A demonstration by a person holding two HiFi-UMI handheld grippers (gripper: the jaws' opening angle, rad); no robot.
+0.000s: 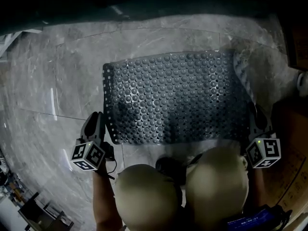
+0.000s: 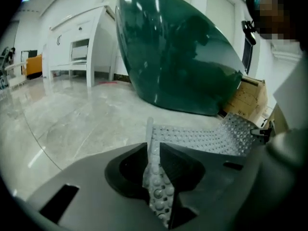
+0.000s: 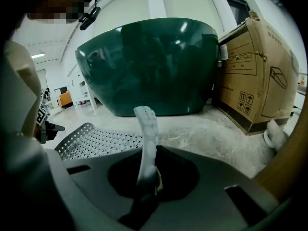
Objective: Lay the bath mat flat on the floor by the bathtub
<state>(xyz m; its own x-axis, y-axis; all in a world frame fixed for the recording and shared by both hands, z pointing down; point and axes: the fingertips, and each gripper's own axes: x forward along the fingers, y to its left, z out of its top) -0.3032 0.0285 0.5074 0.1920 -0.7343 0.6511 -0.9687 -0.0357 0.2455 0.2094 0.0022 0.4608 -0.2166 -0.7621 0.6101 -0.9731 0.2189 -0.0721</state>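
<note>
1. Holding the mat at both near corners. Left gripper jaws pinch the near-left edge, and right gripper jaws clamp the near-right edge. Neither is empty.
2. Mat location: mostly spread over the floor in front of the bathtub, with bare floor between its far edge and the bathtub. The near edge is raised at the two grips and the right edge curls up.
3. Step, my read: final lay-down. Hold both grips level with slight tension across the near edge, lower them together, and release only once the edge touches the floor.
4. Flatten the right-side curl before letting go; it likely won't settle by itself.
5. Materials:
   - Mat: grey rubbery sheet, studded and perforated all over, floppy, sags between the grips.
   - Floor: glossy grey veined stone, probably slick.
   - Bathtub: dark green, glossy, rounded bowl shape.
</note>
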